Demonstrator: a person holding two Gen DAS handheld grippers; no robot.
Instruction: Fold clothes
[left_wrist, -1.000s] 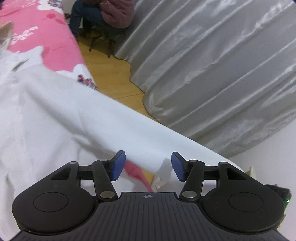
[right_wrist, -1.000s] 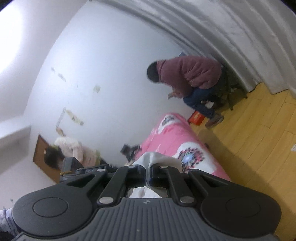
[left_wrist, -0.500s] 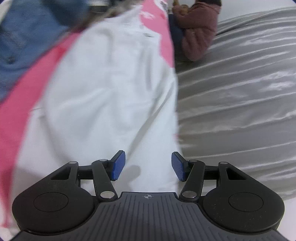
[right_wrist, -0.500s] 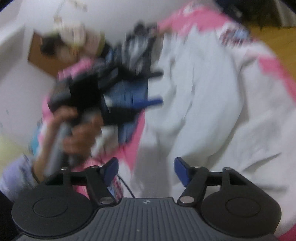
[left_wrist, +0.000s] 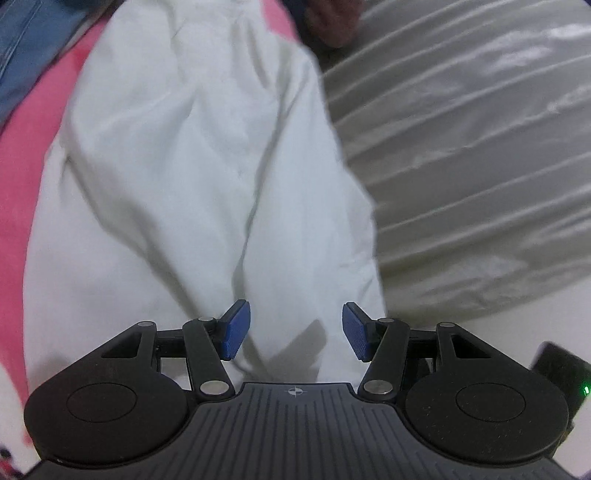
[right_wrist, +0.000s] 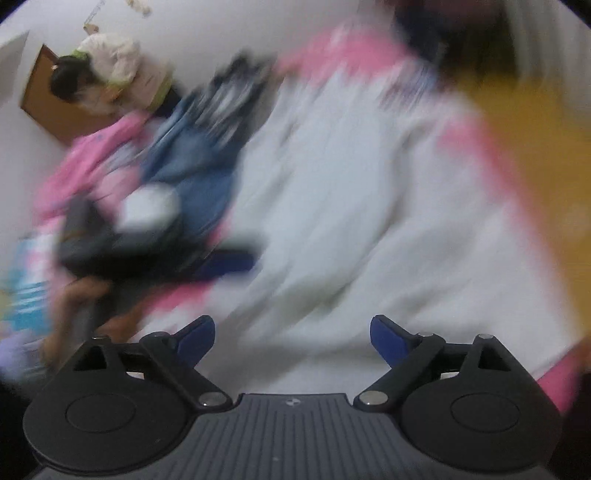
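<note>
A white garment (left_wrist: 207, 177) lies spread and creased over a pink bedspread (left_wrist: 22, 155). My left gripper (left_wrist: 293, 330) hovers just above its near end, jaws apart, nothing between the blue pads. In the blurred right wrist view the same white garment (right_wrist: 351, 221) fills the middle. My right gripper (right_wrist: 291, 336) is above it with its jaws opening wide and nothing between them. My left gripper (right_wrist: 207, 264) appears there at the left, held by a hand (right_wrist: 92, 302), over the garment's edge.
Blue denim clothes (left_wrist: 26, 40) lie on the bed at the upper left. A grey curtain (left_wrist: 480, 166) hangs along the right of the bed. A person in light clothes (right_wrist: 110, 70) is by a brown door; wooden floor (right_wrist: 535, 166) lies to the right.
My right gripper let go of the white cloth, its jaws went from shut to wide, and it swung down toward the bed. My left gripper moved down over the white garment, opening unchanged.
</note>
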